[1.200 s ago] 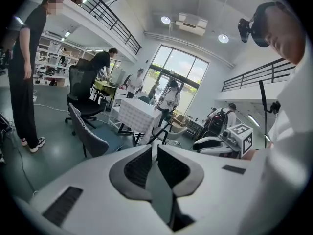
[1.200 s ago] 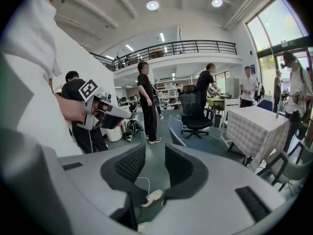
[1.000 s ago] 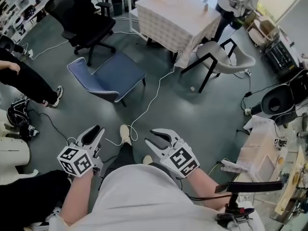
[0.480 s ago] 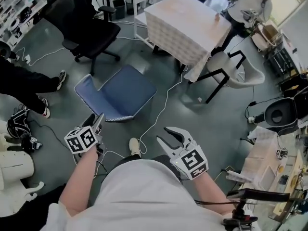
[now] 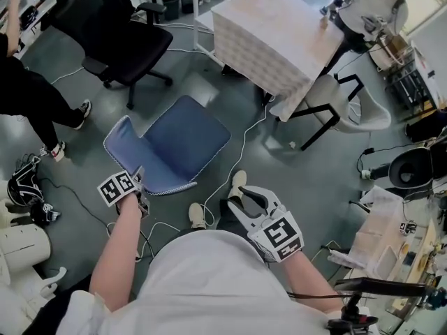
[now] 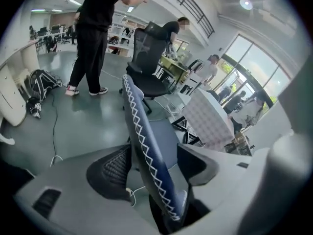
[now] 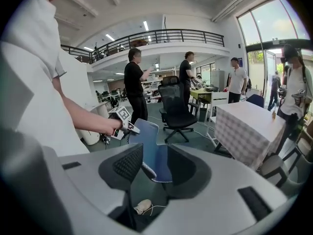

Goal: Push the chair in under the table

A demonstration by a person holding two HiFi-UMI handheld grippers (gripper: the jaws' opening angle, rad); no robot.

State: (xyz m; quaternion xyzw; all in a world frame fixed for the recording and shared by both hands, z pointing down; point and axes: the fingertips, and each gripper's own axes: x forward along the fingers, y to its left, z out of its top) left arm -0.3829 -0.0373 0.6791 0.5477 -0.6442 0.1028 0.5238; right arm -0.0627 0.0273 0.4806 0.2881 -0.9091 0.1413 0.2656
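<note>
Left hand-held gripper (image 5: 135, 180) has swung down and forward to the blue chair (image 5: 183, 142). Its jaws are opening wide, with the stitched top edge of the backrest standing between them, and the pads aren't pressing on it yet. Right hand-held gripper (image 5: 244, 202) trails by the person's front, jaws opening too, nothing in them. The chair sits out on the floor, well apart from the cloth-covered worktop (image 5: 279, 23), seat toward it. Contact looks imminent; the push itself hasn't begun, I'd say.
</note>
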